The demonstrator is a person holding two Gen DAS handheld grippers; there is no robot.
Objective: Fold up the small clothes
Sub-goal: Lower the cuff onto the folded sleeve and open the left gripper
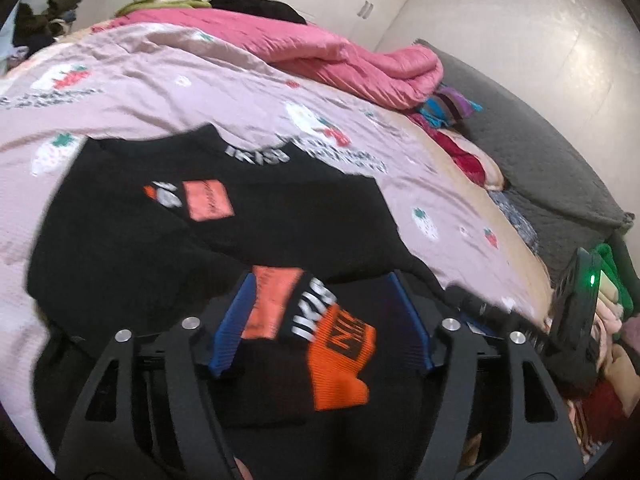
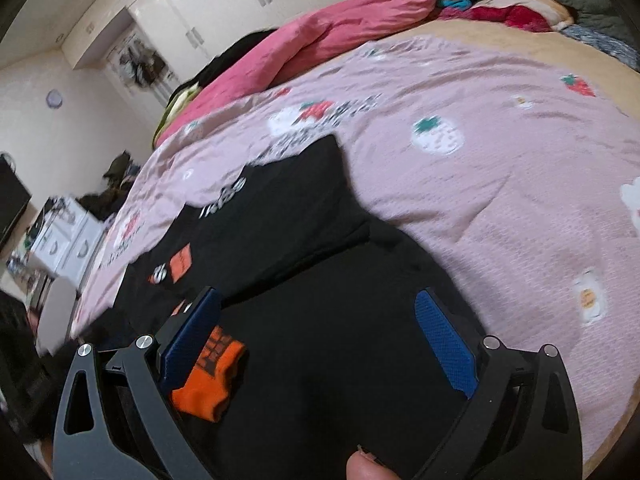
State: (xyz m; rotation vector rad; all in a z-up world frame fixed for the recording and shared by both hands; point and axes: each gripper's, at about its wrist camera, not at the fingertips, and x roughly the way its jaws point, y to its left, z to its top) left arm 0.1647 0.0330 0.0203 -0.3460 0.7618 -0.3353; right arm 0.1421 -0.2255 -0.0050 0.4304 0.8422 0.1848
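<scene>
Soft, light, floppy black sweater (image 1: 120,248) spread on bed (image 1: 200,92); best pinched at hem or orange cuff (image 1: 340,364). Left gripper (image 1: 320,324) and right gripper (image 2: 320,344) both above cloth, jaws wide apart, gripping nothing.

Black sweater (image 1: 224,232) between spread left tongs (image 1: 320,312)

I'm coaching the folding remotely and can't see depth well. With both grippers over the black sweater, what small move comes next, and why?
Probably lower the left gripper and close it on the orange cuff. Both it and the right gripper are open, holding nothing, while the black sweater lies on the pink strawberry quilt with that sleeve end between the left fingers.
</scene>
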